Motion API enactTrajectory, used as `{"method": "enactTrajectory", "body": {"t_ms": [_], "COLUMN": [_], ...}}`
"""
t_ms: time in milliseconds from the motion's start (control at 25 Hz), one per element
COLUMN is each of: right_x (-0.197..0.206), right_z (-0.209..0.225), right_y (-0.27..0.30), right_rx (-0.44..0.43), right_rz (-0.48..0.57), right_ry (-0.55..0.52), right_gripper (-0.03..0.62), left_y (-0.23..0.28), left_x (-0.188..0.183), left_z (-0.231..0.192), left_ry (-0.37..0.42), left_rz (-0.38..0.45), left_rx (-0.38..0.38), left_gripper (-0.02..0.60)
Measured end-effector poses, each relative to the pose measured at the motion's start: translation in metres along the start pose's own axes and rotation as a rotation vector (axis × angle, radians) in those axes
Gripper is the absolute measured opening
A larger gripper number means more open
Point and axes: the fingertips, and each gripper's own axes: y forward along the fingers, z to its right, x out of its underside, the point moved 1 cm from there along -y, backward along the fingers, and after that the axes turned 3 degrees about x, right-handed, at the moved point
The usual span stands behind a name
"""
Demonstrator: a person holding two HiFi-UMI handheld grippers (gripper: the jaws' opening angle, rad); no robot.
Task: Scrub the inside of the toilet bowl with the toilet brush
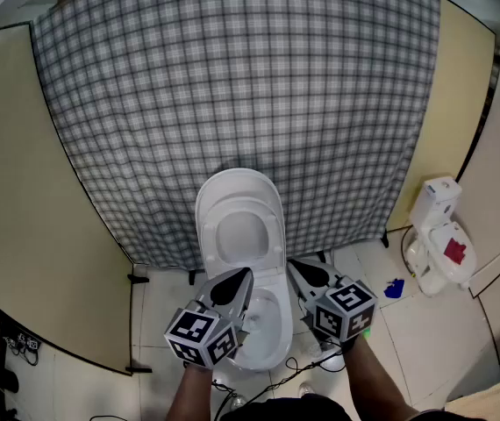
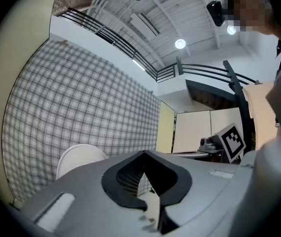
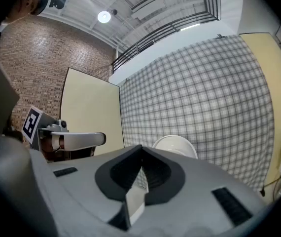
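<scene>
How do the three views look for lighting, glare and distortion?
Head view: evenly lit and sharp, but the wide lens bows the checked curtain. Left gripper view: ceiling lamps flare, corners go black. Right gripper view: one lamp glares, same dark rim.

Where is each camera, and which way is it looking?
Head view: on the person's head, looking steeply down at the white ceramic toilet; both forearms, the left tool and the right tool show.
Left gripper view: rides the left tool, faces the grey checked cloth; its own shut jaws show.
Right gripper view: rides the right tool, faces the same cloth; its shut jaws show.
Shared: both gripper views show the raised toilet lid.
</scene>
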Motion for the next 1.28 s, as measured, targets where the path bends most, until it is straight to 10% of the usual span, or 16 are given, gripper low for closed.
{"method": "enactTrajectory", "body": {"t_ms": [560,1280], "right_x": [0.048,0.303], "right_z": [0.068,0.159], "right_y": [-0.041,-0.098], "right_rx": [0.185,0.416], "right_rz": [-0.09,-0.493], "right_ry": [0.05,0.064], "right_gripper": [0.014,0.018], "left_y": [0.036,0.055], "left_x": [0.07,0.296], "left_z": [0.014,0.044], "left_ry": [-0.063,-0.197], "left_rz": [-0.108,-0.352], "left_rx": [0.068,0.088], "left_gripper": [-0.014,-0.014]}}
